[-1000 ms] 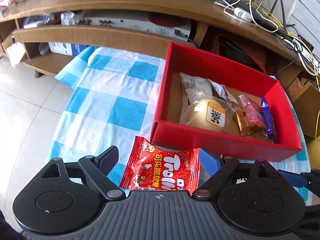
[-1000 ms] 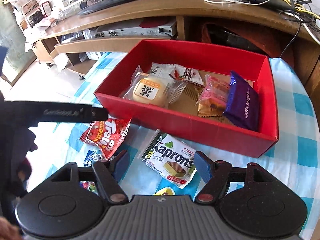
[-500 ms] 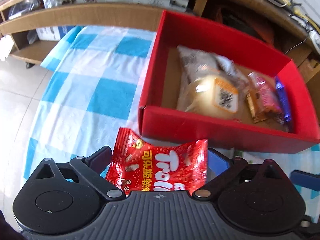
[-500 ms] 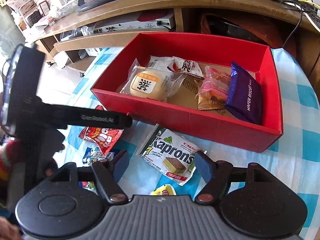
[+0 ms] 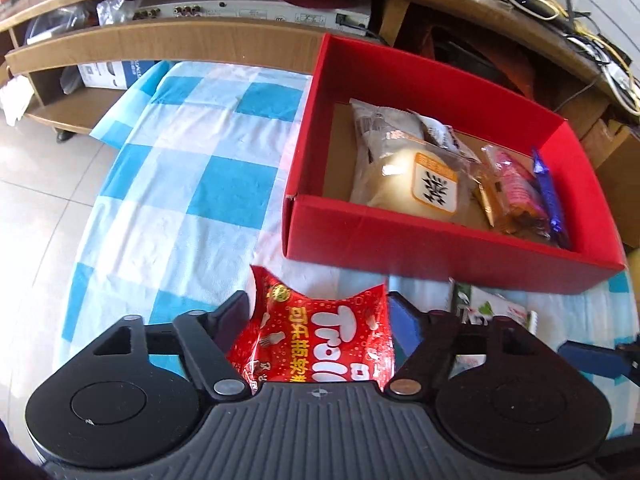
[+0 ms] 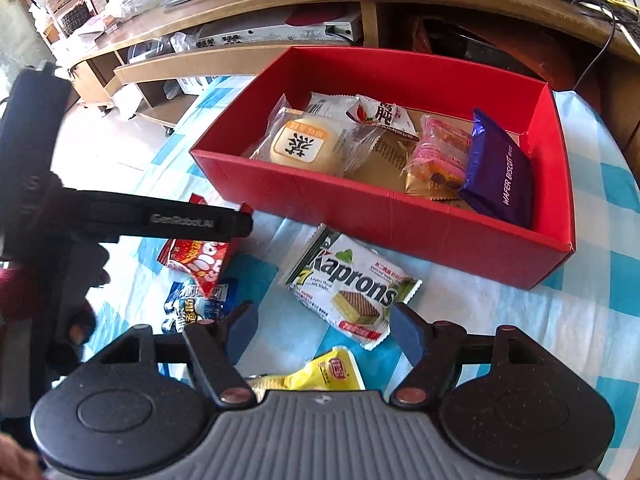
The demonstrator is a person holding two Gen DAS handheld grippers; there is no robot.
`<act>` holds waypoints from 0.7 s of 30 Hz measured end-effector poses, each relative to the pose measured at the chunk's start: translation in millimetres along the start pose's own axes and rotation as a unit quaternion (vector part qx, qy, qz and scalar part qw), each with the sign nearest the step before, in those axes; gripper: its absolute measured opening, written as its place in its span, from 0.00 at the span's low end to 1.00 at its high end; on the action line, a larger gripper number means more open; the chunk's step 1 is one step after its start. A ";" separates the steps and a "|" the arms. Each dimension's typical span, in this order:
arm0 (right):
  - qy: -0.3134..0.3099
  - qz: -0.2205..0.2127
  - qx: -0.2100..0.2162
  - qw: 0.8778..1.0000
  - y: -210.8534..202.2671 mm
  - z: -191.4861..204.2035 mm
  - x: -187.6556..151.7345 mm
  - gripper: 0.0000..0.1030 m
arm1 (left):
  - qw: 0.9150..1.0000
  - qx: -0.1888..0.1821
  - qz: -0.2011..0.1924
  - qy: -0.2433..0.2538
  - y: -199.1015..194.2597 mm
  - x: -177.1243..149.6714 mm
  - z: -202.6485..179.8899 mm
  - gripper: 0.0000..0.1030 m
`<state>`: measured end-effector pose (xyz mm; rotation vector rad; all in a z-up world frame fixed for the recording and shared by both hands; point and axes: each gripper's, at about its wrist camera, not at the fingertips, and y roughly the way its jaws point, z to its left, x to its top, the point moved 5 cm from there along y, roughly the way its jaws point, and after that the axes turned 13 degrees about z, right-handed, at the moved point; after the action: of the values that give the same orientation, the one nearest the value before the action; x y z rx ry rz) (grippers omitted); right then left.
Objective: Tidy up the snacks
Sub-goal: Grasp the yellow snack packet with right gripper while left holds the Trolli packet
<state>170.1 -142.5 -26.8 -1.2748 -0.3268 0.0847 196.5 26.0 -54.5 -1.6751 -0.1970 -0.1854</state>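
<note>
My left gripper point(image 5: 320, 316) is closing on a red gummy bag point(image 5: 316, 340). Both pads touch the bag's sides and its edges buckle upward. It sits just in front of the red box point(image 5: 440, 244) on the checked cloth. In the right wrist view the same bag point(image 6: 196, 260) shows under the left gripper's black body point(image 6: 160, 220). My right gripper point(image 6: 324, 328) is open, with nothing between its pads. It hovers just short of a white and green Kaprons wafer pack point(image 6: 352, 280) lying flat before the red box point(image 6: 360, 204).
The box holds a wrapped bun point(image 6: 304, 144), a pink snack point(image 6: 440, 152), a purple wafer biscuit pack point(image 6: 500, 176) and other packets. A blue packet point(image 6: 200, 304) and a yellow packet point(image 6: 320, 376) lie on the cloth. A wooden TV stand point(image 5: 180, 40) runs behind.
The left gripper's jaws widened, then closed in on the red gummy bag, which went from flat to buckled. The right gripper stayed over the Kaprons pack.
</note>
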 end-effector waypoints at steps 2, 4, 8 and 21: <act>0.001 0.003 0.002 1.000 0.2 1.9 -6.2 0.77 | 1.000 -0.006 0.000 -0.001 -5.2 -5.8 2.5 0.71; 0.000 0.007 0.002 1.000 0.9 4.8 -13.6 0.77 | 1.000 -0.007 0.002 -0.003 -6.6 -12.2 5.6 0.71; -0.002 0.014 0.005 1.000 2.3 10.4 -25.9 0.77 | 1.000 -0.011 0.000 -0.004 -11.1 -24.4 10.3 0.69; 0.045 0.046 0.027 0.998 21.0 17.3 -52.9 0.77 | 0.998 -0.057 -0.017 -0.033 -41.0 -48.1 28.5 0.66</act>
<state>117.3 -133.1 -52.6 -1.2360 -0.1881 0.1135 140.3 57.9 -29.5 -1.7932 -0.2688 -0.1693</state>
